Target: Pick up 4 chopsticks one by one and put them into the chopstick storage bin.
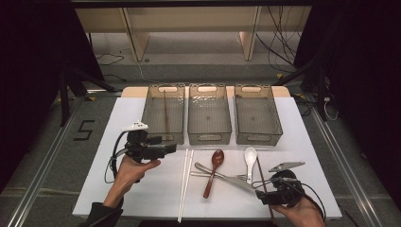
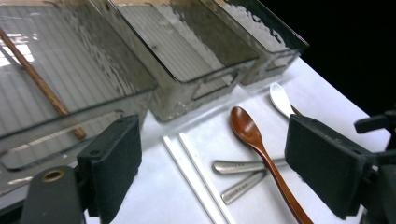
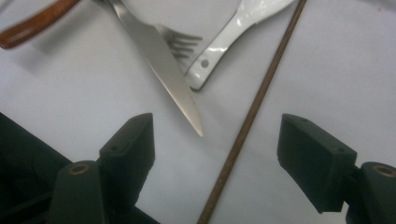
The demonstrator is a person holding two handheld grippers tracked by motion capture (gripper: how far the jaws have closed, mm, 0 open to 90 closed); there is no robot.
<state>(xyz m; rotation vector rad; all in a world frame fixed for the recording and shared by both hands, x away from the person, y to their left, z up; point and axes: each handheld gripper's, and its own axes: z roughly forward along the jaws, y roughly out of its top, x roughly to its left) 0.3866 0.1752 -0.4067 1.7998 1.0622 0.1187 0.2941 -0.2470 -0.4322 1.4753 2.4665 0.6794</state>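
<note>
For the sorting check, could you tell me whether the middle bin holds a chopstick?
No, the middle bin holds nothing, while the one brown chopstick lies in the left bin.

Lighting is overhead and concentrated on the white table (image 1: 142, 189), which reads bright against a dark surround; floor and side areas fall to near black. Shadows under the cutlery are short and soft. The high view is mildly soft overall, with slight barrel distortion toward the edges. In the left gripper view, the bins (image 2: 187, 60) show rippled glare on their clear walls, and the upper right corner is black. Near jaws are dim and slightly out of focus. In the right gripper view, the knife (image 3: 159, 60) carries a bright reflection; the white spoon (image 3: 224, 42) shows specular highlights.
</note>
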